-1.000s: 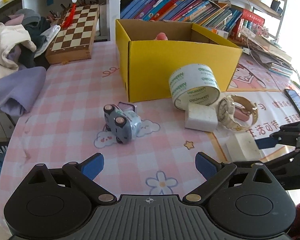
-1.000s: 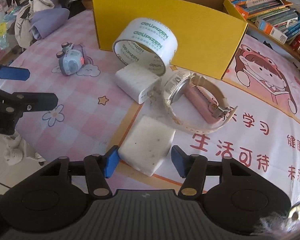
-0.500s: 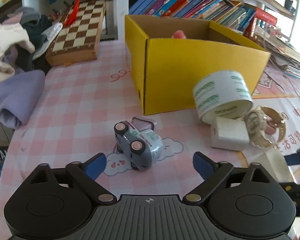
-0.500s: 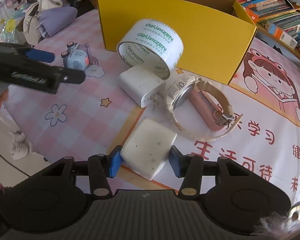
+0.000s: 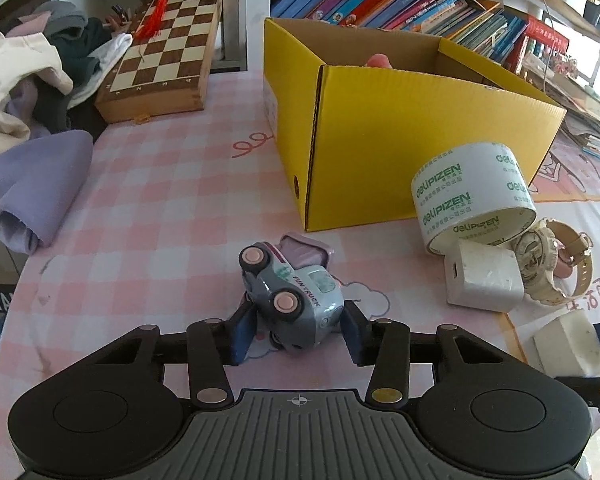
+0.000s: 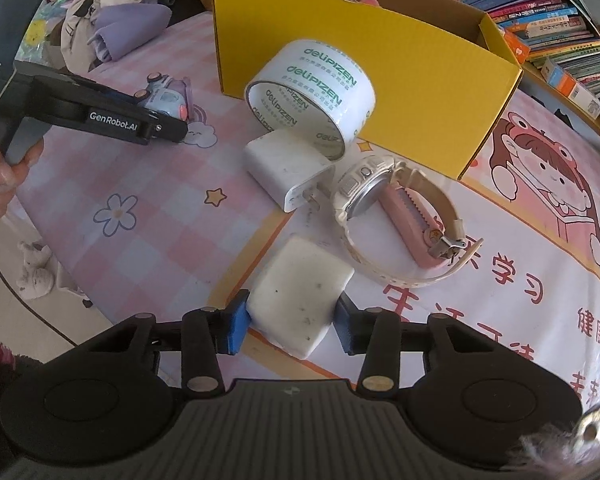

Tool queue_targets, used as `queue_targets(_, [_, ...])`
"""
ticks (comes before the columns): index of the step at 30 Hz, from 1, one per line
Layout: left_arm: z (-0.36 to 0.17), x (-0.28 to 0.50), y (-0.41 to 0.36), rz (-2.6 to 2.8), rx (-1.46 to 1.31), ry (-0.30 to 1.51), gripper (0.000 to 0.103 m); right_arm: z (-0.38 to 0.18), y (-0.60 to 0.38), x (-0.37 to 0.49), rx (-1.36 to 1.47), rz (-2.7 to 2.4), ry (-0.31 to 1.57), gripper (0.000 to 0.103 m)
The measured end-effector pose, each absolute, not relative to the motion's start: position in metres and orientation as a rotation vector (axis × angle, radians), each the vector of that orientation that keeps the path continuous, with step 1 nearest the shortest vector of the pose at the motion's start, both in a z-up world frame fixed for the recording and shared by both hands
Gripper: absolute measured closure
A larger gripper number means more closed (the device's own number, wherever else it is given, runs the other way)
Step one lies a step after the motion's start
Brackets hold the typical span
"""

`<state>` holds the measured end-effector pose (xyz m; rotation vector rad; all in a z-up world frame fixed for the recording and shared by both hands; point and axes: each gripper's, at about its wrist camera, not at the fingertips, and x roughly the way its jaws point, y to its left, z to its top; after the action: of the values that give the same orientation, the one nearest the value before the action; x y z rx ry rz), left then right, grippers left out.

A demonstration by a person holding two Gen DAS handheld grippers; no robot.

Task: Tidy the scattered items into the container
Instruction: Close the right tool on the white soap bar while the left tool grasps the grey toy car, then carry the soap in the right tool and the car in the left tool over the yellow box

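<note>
An open yellow corrugated-cardboard box stands on the pink checked tablecloth, with a white roll of green-printed tape leaning against its front wall. The right gripper has just been closing, and its blue pads now press both sides of a white rectangular eraser block lying near the table edge. The left gripper has likewise been closing around a small grey-blue toy truck tipped on its side before the box, pads touching its flanks.

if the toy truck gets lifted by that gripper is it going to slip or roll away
The toy truck lies on its side, wheels off the cloth, so rolling seems unlikely. Its rounded, glossy body may slip between the left gripper pads. It looks small and probably light, so a modest squeeze should do.
</note>
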<state>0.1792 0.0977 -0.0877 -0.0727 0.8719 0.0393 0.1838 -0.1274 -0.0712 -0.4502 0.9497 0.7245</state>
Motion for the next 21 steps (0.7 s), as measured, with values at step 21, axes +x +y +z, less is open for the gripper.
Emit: queue_targets(21, [-0.069, 0.151, 0.089, -0.025, -0.126, 0.828, 0.064, -0.061, -0.151, 0.174, -0.383, 0.629, 0.946, 0.067])
